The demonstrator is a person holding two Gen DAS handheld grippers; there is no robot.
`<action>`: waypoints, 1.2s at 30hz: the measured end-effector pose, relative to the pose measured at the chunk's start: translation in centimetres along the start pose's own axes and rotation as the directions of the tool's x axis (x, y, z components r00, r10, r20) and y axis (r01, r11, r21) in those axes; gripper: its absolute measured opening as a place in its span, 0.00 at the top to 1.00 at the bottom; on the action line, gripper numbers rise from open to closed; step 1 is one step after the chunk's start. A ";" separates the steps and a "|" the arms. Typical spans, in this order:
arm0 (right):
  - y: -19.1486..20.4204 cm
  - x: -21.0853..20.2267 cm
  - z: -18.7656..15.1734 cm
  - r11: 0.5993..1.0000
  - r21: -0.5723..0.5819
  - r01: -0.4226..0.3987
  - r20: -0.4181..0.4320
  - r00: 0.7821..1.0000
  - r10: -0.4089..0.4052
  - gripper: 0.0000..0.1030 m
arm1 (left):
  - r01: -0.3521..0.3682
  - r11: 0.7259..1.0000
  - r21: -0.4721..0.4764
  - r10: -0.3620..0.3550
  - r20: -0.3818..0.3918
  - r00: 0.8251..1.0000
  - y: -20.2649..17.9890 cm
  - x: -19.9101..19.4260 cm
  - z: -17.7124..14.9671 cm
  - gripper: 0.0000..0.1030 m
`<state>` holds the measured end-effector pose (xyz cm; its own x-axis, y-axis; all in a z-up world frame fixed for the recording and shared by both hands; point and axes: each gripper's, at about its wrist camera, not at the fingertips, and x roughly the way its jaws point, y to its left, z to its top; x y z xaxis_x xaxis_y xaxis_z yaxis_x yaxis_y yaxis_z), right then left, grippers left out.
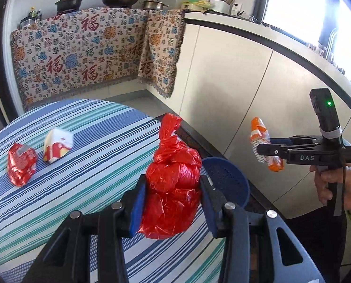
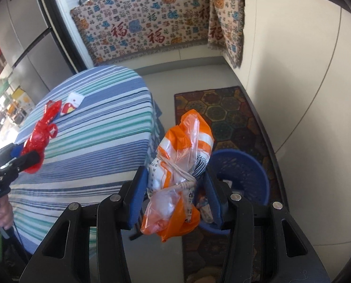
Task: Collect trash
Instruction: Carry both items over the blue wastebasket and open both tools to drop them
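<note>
My left gripper (image 1: 171, 202) is shut on a tied red plastic bag (image 1: 173, 188) and holds it over the right edge of the striped table (image 1: 69, 202). My right gripper (image 2: 173, 195) is shut on an orange and white plastic bag (image 2: 180, 181) tied with string, held in the air above the floor beside a blue bin (image 2: 246, 169). The right gripper also shows in the left wrist view (image 1: 267, 152), with its bag (image 1: 260, 141). The left gripper with the red bag shows in the right wrist view (image 2: 31, 155). A red wrapper (image 1: 21, 164) and a white and red wrapper (image 1: 57, 147) lie on the table.
The blue bin (image 1: 227, 184) stands on a patterned rug (image 2: 222, 108) right of the table, with some trash inside. Cream cabinets (image 1: 246, 89) run along the right. A patterned cloth (image 1: 81, 54) hangs over the counter behind, with pots on top.
</note>
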<state>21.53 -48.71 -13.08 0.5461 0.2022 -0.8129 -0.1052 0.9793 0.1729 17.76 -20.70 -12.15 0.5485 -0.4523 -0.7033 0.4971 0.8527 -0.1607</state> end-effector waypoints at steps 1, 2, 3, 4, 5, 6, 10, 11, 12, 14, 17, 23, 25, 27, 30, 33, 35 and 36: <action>-0.7 0.1 0.1 1.000 0.008 0.003 -0.001 1.000 -0.003 0.52 | 0.010 1.000 0.007 -0.010 0.000 1.000 -0.8 0.5 0.5 0.58; -1.4 0.3 0.2 1.000 0.015 0.004 -0.003 1.000 -0.004 0.52 | 0.021 1.000 0.012 -0.021 -0.002 1.000 -1.7 1.1 1.0 0.58; -1.9 0.4 0.2 1.000 0.021 0.008 -0.004 1.000 -0.008 0.52 | 0.033 0.999 0.013 -0.033 -0.004 0.999 -2.4 1.8 1.4 0.58; -2.7 0.6 0.3 1.000 0.028 0.013 -0.005 1.000 -0.013 0.52 | 0.043 0.999 0.014 -0.043 -0.007 0.999 -3.1 2.4 1.8 0.58; -3.1 0.8 0.3 0.999 0.031 0.015 -0.007 1.000 -0.015 0.52 | 0.050 0.999 0.017 -0.050 -0.010 0.999 -3.8 3.1 2.2 0.58; -3.8 1.0 0.3 0.999 0.034 0.016 -0.010 1.000 -0.016 0.52 | 0.055 0.998 0.021 -0.055 -0.014 0.998 -4.6 3.9 2.4 0.58; -6.1 1.9 0.4 0.998 0.051 0.022 -0.018 1.000 -0.021 0.52 | 0.067 0.997 0.026 -0.066 -0.036 0.997 -6.4 6.9 3.3 0.58; -6.6 2.2 0.4 0.998 0.054 0.025 -0.020 1.000 -0.024 0.52 | 0.069 0.997 0.024 -0.068 -0.040 0.997 -6.8 7.7 3.4 0.58; -7.1 2.6 0.5 0.998 0.057 0.031 -0.022 0.999 -0.030 0.52 | 0.070 0.997 0.020 -0.069 -0.043 0.997 -7.0 8.3 3.5 0.58; -8.1 3.3 0.4 0.997 0.061 0.047 -0.025 0.999 -0.045 0.52 | 0.075 0.997 0.003 -0.074 -0.058 0.996 -7.5 9.9 3.6 0.58; -9.5 4.3 -0.1 0.994 0.080 0.072 -0.016 0.997 -0.071 0.52 | 0.081 0.997 -0.004 -0.081 -0.079 0.994 -8.2 11.9 3.2 0.58; -11.7 5.6 -1.2 0.989 0.137 0.057 -0.046 0.998 -0.052 0.52 | 0.083 0.997 0.008 -0.081 -0.120 0.989 -9.5 15.5 2.5 0.58; -12.1 5.6 -1.1 0.989 0.138 0.061 -0.043 0.998 -0.055 0.52 | 0.085 0.996 0.002 -0.084 -0.131 0.988 -9.8 16.7 2.3 0.58; -12.5 5.7 -1.1 0.987 0.150 0.055 -0.042 0.998 -0.049 0.52 | 0.091 0.996 -0.005 -0.091 -0.140 0.986 -10.2 17.5 1.8 0.58; -13.0 6.1 -1.0 0.985 0.165 0.050 -0.052 0.998 -0.042 0.52 | 0.094 0.996 -0.007 -0.094 -0.152 0.984 -10.5 18.8 1.6 0.58; -13.3 6.3 -0.9 0.983 0.177 0.042 -0.053 0.998 -0.033 0.52 | 0.098 0.995 -0.004 -0.098 -0.162 0.982 -10.8 20.0 1.6 0.58; -13.5 6.2 -0.9 0.982 0.183 0.043 -0.048 0.998 -0.035 0.51 | 0.103 0.995 0.001 -0.101 -0.168 0.981 -11.0 20.7 1.5 0.58; -13.4 6.1 -1.0 0.982 0.186 0.045 -0.044 0.998 -0.037 0.49 | 0.111 0.994 0.007 -0.108 -0.174 0.979 -11.1 21.2 1.4 0.57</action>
<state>25.40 -60.64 -20.93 0.5124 0.1659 -0.8425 0.0757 0.9686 0.2368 24.84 -40.09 -24.31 0.3661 -0.4891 -0.7917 0.5593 0.7956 -0.2329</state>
